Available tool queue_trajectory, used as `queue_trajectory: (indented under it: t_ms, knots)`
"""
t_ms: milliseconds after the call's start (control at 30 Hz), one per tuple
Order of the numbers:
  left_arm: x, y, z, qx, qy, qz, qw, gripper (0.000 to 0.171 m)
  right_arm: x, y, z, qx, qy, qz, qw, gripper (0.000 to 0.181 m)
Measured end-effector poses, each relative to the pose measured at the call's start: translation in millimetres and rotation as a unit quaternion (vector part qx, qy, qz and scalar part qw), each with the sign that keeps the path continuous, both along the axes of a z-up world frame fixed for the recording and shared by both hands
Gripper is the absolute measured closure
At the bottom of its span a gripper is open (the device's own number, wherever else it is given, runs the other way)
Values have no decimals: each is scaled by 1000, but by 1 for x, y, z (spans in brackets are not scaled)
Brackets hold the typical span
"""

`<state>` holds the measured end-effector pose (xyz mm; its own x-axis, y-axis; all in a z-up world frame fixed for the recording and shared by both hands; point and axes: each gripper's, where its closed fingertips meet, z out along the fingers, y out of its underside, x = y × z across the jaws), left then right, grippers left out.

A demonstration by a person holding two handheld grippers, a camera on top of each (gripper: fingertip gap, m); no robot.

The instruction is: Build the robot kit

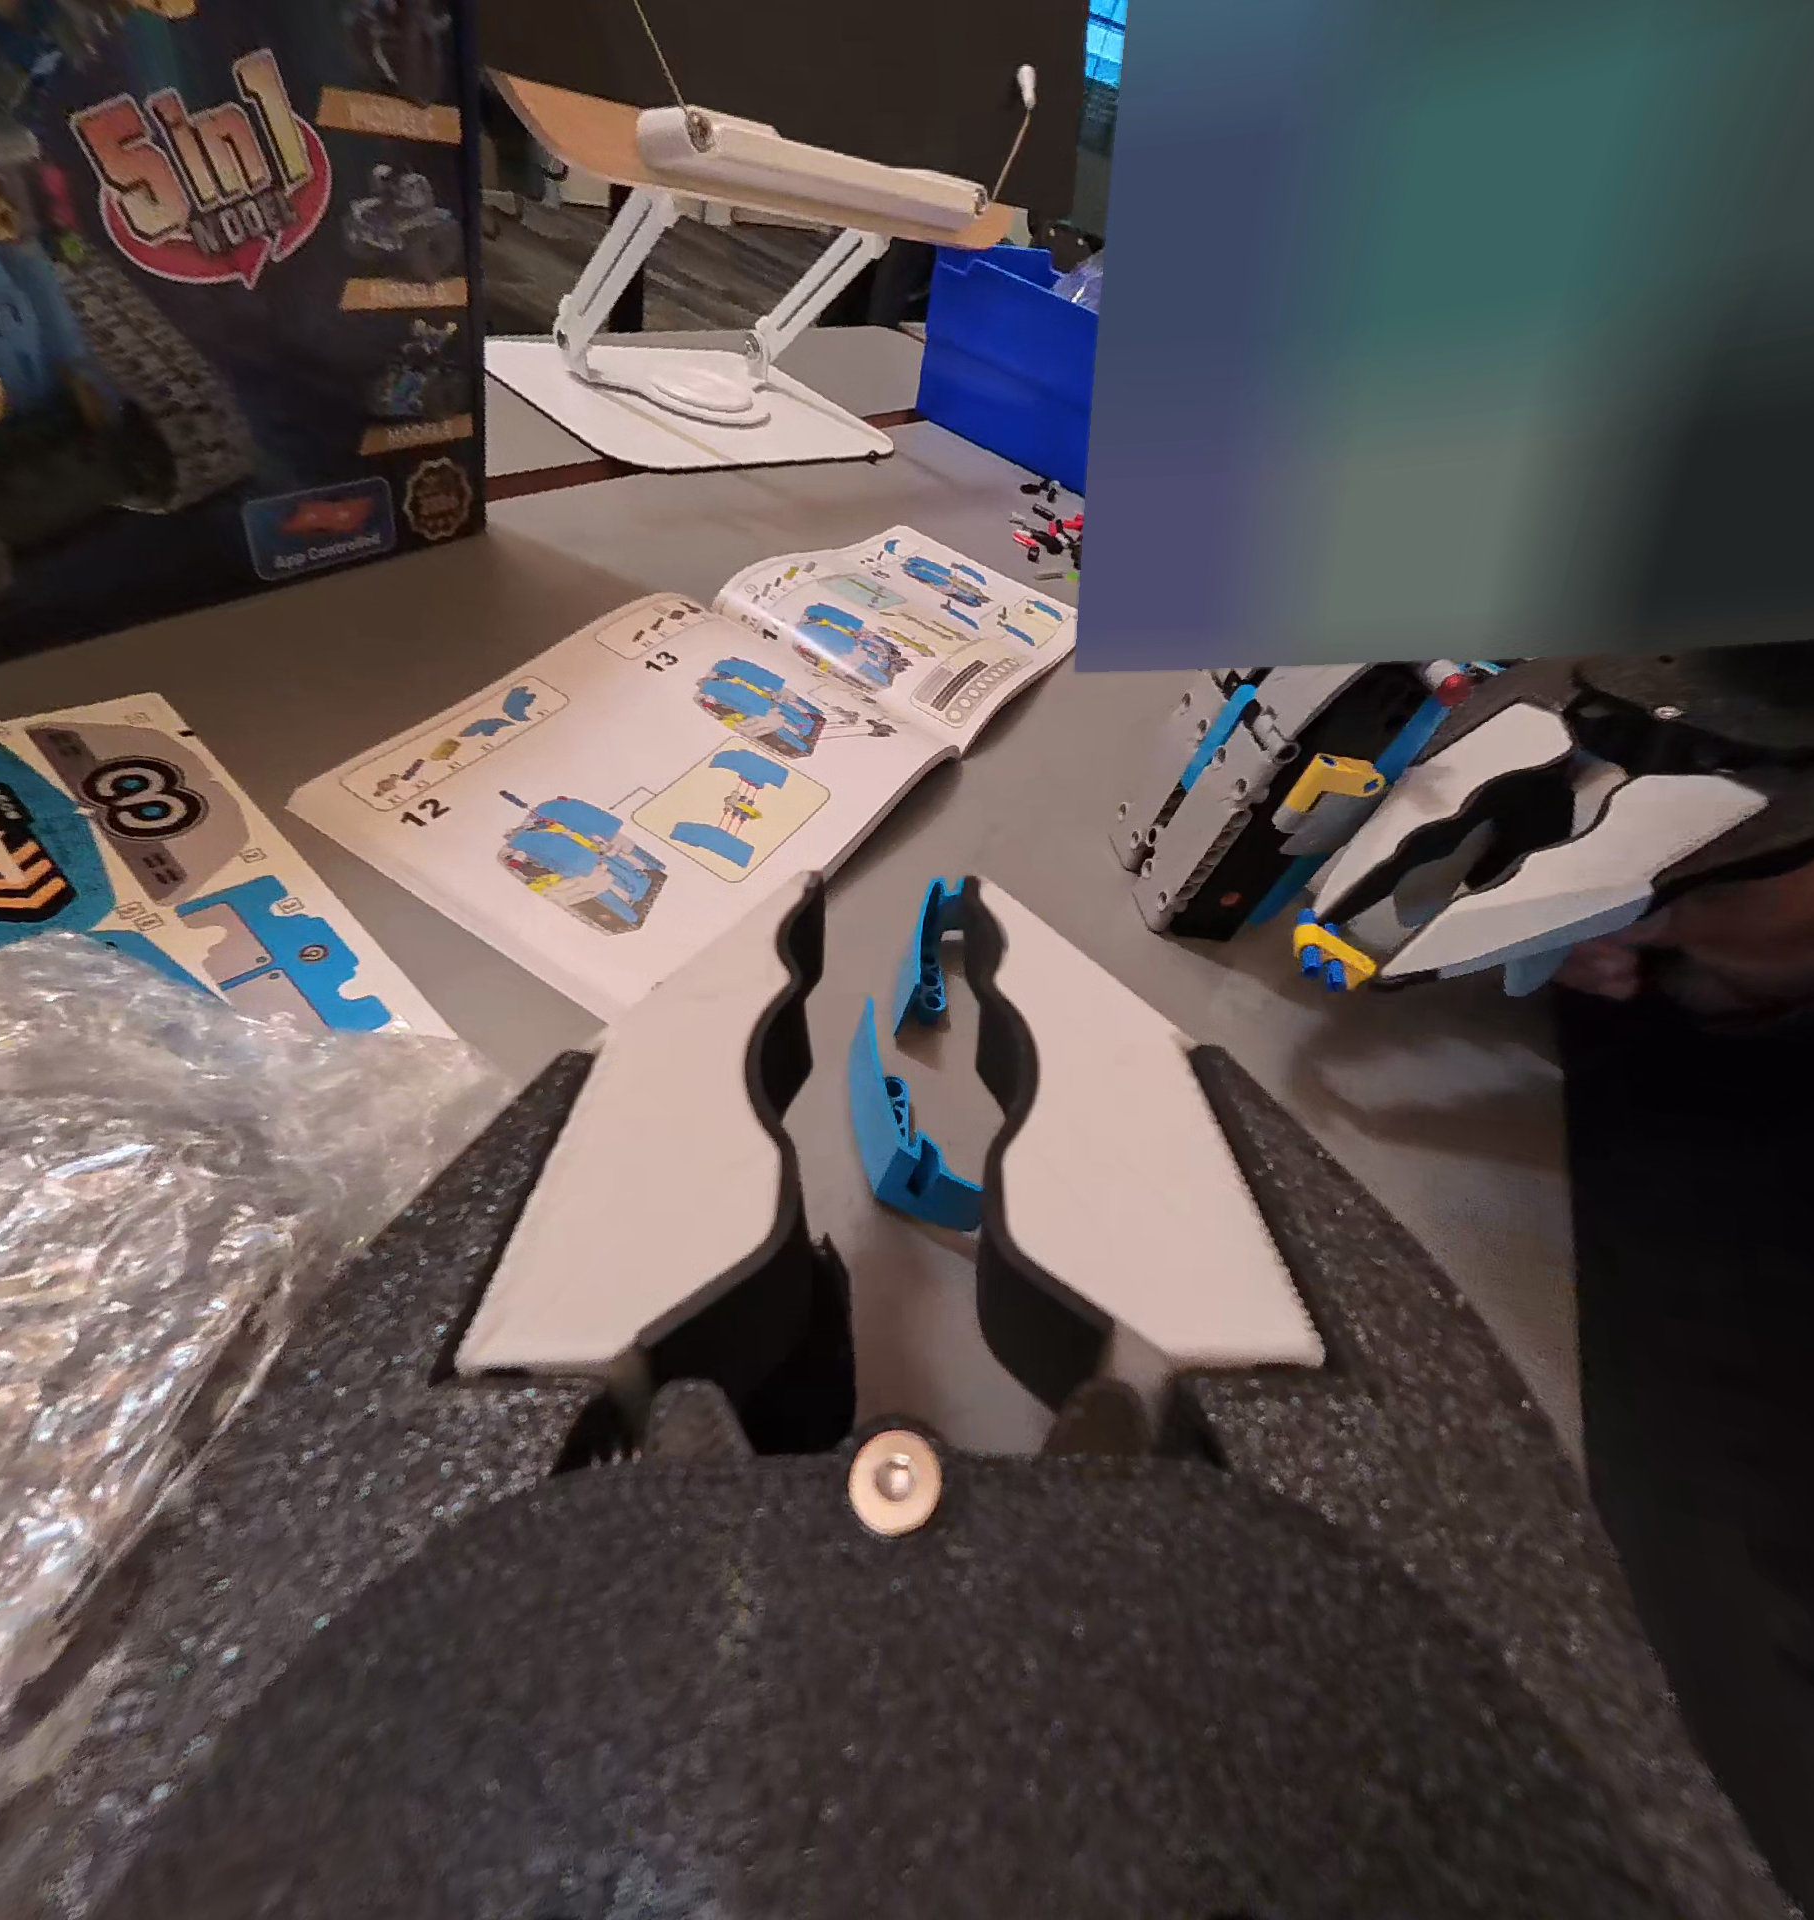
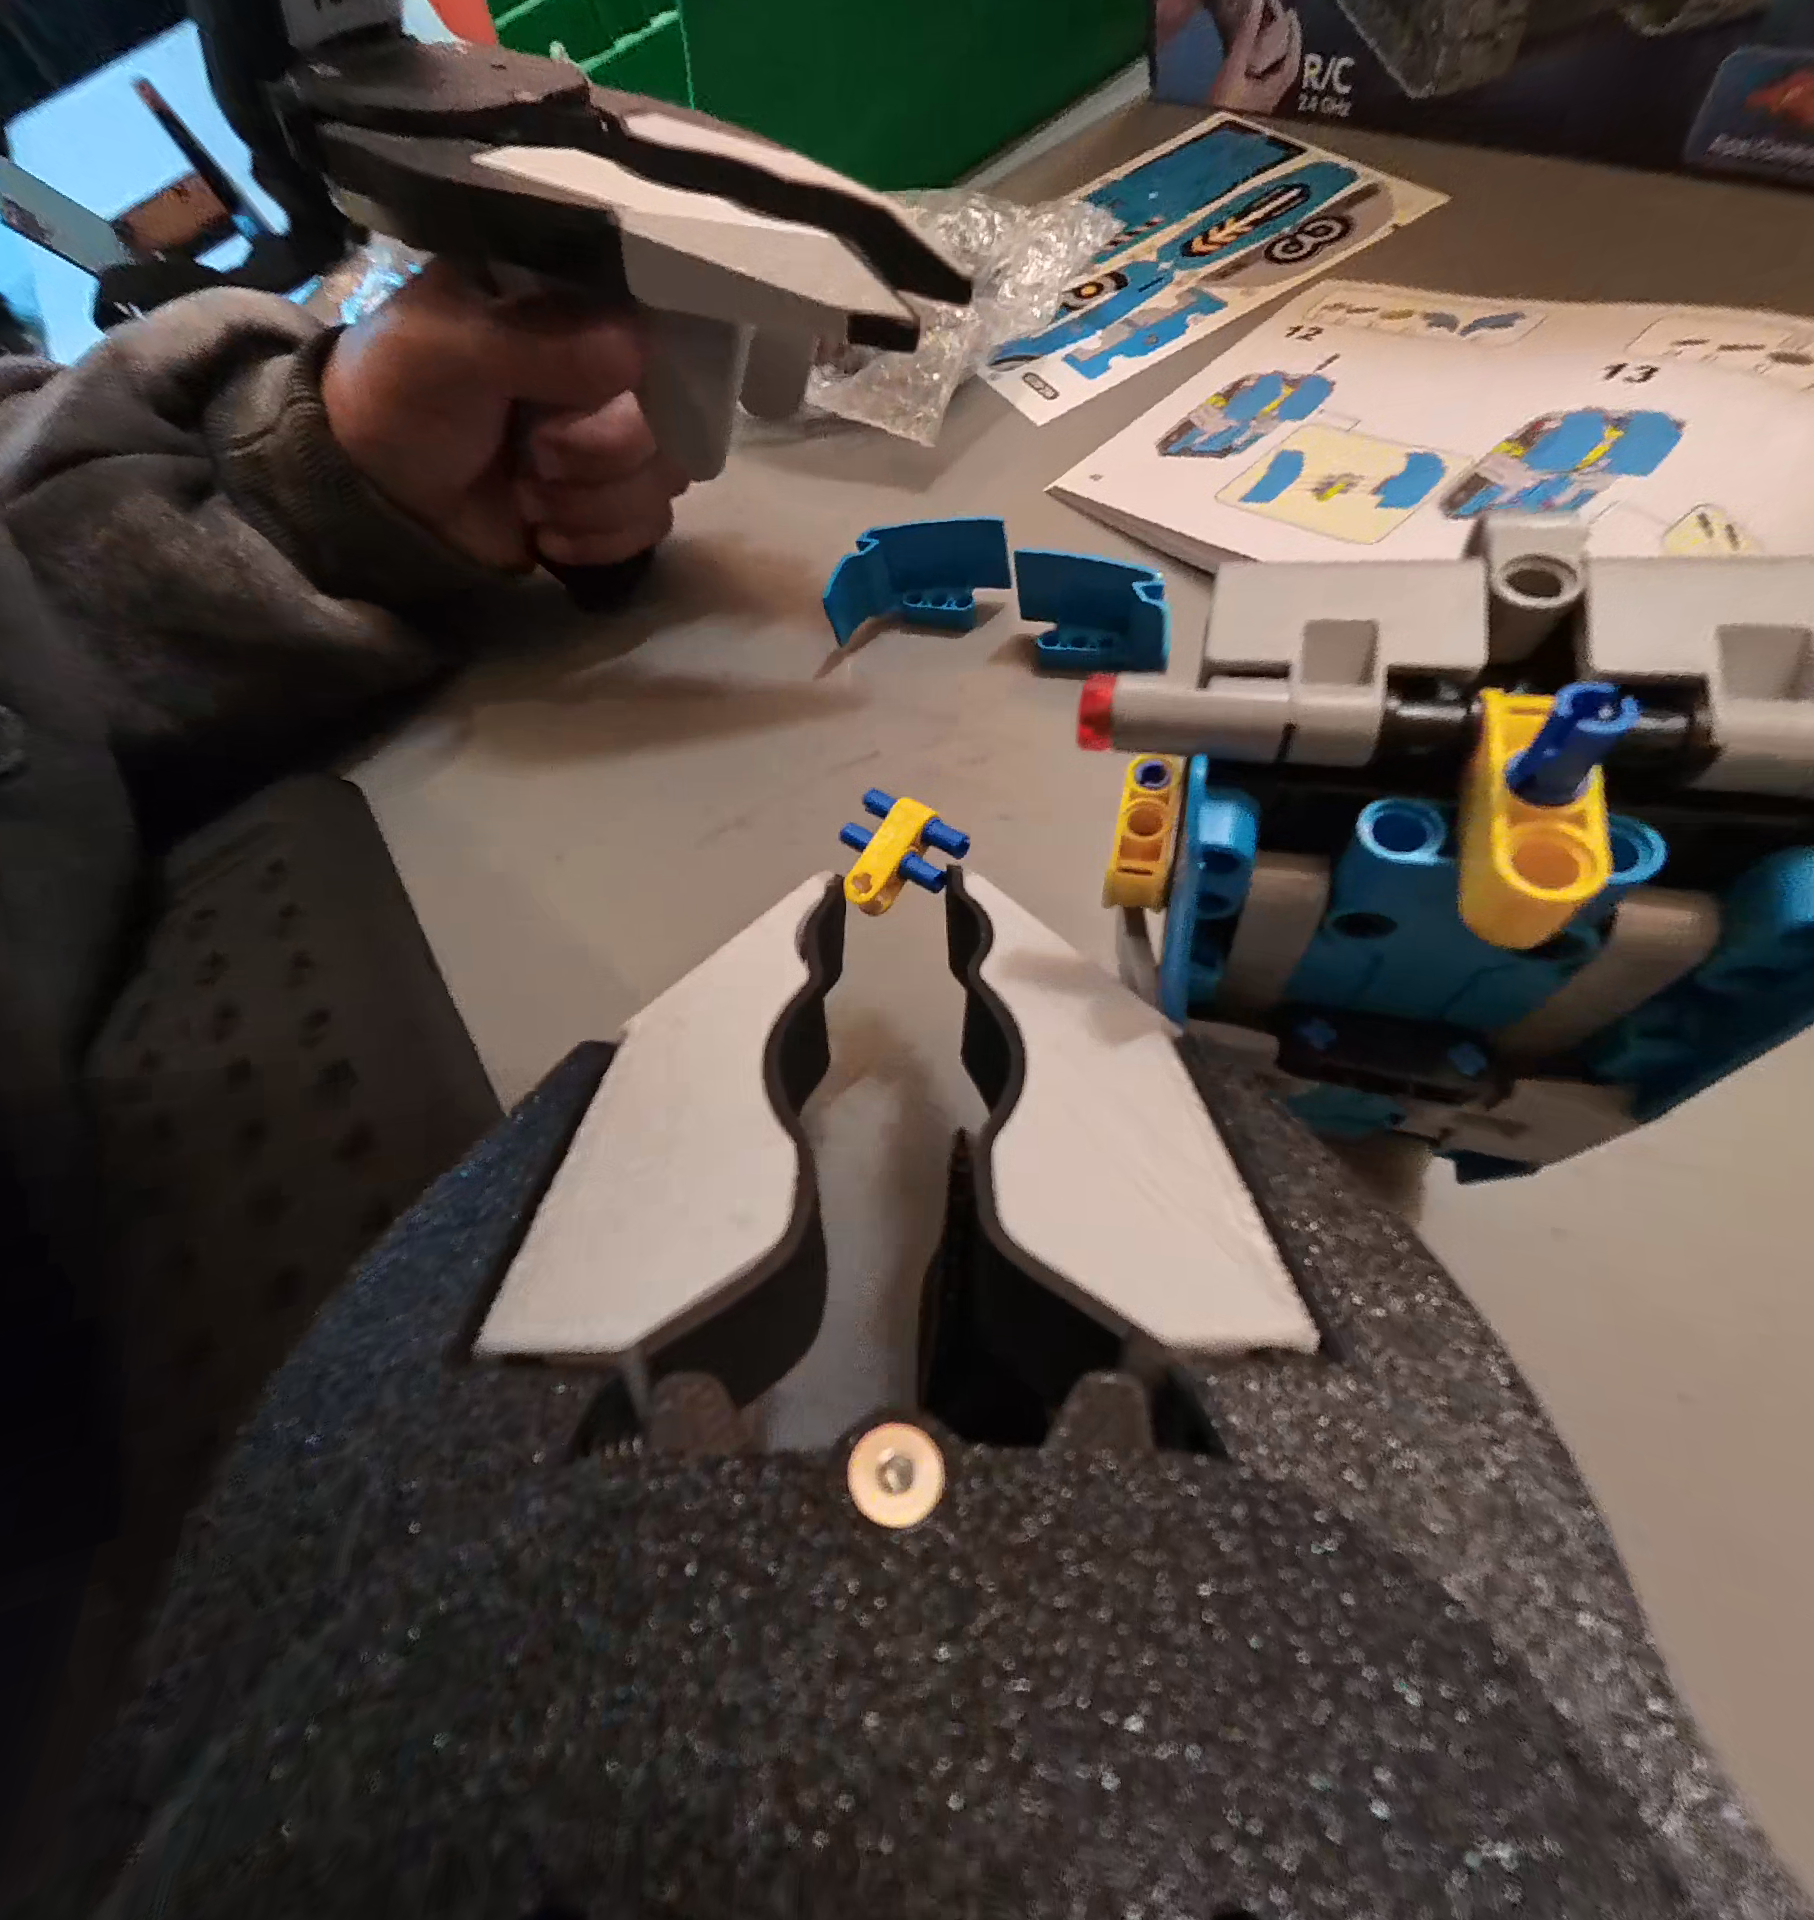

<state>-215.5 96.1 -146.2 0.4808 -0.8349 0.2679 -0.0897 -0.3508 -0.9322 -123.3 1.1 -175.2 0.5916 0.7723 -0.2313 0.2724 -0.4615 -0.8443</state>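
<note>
At the centre of the right wrist view, a small yellow connector with blue pins is pinched between the tips of the right gripper, whose jaws are drawn narrow around it. Just to its right stands a part-built grey and blue model, with yellow pieces fitted on its front. Two blue curved panels lie on the grey table above centre, close together.

In the left wrist view, the left gripper is seen with its jaws apart and nothing held; the same two panels lie on the table between and under its fingers. An open instruction booklet is spread above centre, a sticker sheet and crumpled plastic wrap at the left, a printed box at the upper left, a white stand at the top, and a blue bin beside it.
</note>
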Motion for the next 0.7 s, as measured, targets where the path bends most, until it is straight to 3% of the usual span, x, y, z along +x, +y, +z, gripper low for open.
queue_trajectory:
  t_ms: [233,700]
  knots:
    - [-2,4,-2,-44,-26,-11,999,146,-3,-3,3,-13,26,15,999,162]
    - [1,1,-2,-17,-5,-8,1000,146,-8,-11,2,15,-1,33,999,162]
